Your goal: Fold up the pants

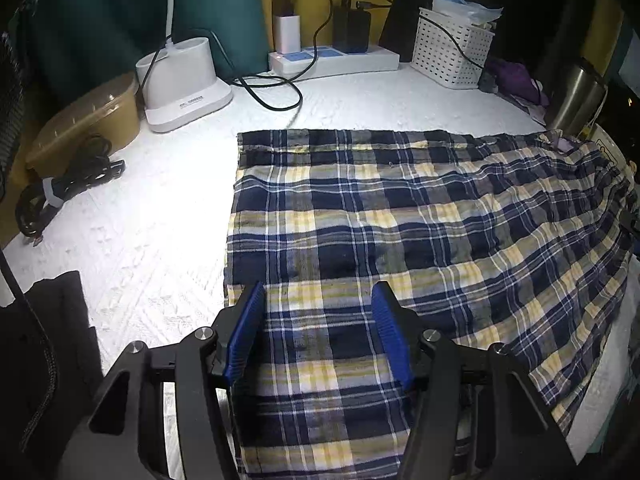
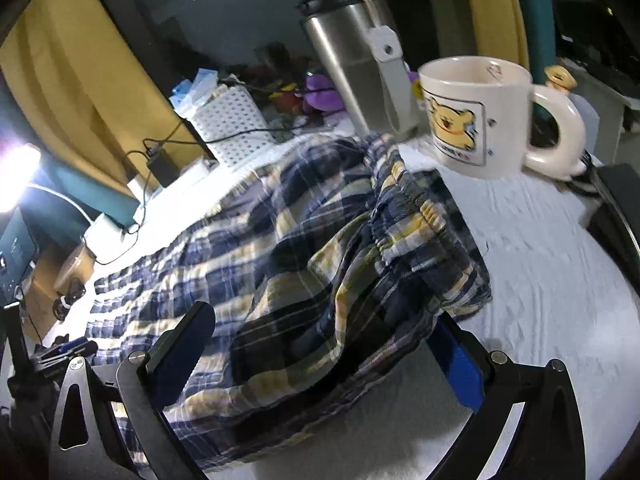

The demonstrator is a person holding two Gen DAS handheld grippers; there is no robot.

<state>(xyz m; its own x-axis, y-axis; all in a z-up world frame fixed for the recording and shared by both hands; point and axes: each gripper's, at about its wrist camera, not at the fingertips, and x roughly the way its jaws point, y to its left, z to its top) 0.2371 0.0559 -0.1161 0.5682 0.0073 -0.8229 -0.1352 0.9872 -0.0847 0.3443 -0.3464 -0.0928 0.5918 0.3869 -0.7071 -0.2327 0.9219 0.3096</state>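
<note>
Plaid pants point(image 1: 400, 216) in navy, white and yellow lie on a white table cover, legs side by side, hems to the left. My left gripper point(image 1: 318, 300) is open just above the near leg close to its hem end, blue pads on either side of the cloth, holding nothing. In the right wrist view the pants point(image 2: 280, 248) are bunched at the waistband point(image 2: 420, 216), which is raised and folded over. My right gripper point(image 2: 324, 332) is open, fingers wide either side of the waist end of the cloth; the right fingertip is partly under the fabric.
A white lamp base point(image 1: 180, 84), power strip point(image 1: 332, 60), black cable, white basket point(image 1: 452, 48) and brown lidded container point(image 1: 84, 120) line the far edge. A steel tumbler point(image 2: 356, 60) and bear mug point(image 2: 480, 112) stand just beyond the waistband. A coiled black strap point(image 1: 60, 188) lies left.
</note>
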